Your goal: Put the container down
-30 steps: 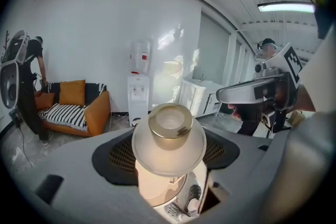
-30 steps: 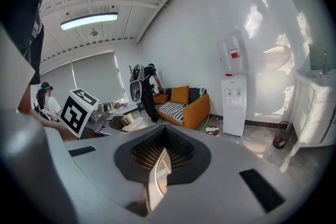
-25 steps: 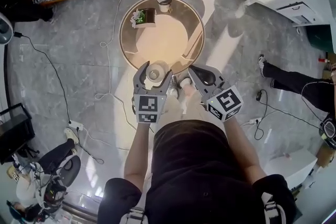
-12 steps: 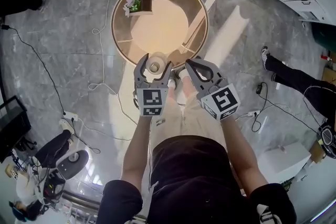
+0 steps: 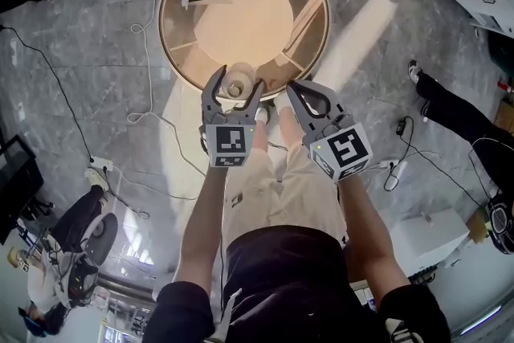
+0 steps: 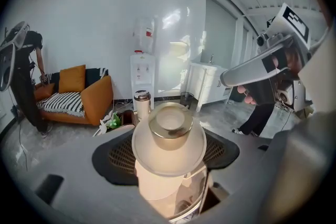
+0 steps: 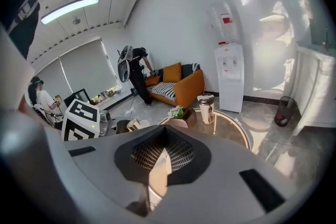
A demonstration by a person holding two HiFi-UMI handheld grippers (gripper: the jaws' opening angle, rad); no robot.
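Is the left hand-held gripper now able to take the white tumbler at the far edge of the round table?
Probably not. The left hand-held gripper is shut on a cream gold-lidded container, so it has no free jaws for the white dark-lidded tumbler.

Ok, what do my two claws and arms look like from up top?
Both are grey, curved two-jaw tongs with black meshed pads inside. The left claw and the right claw each carry a white cube printed with black square markers. The person wears a black short-sleeved top; the forearms are bare.
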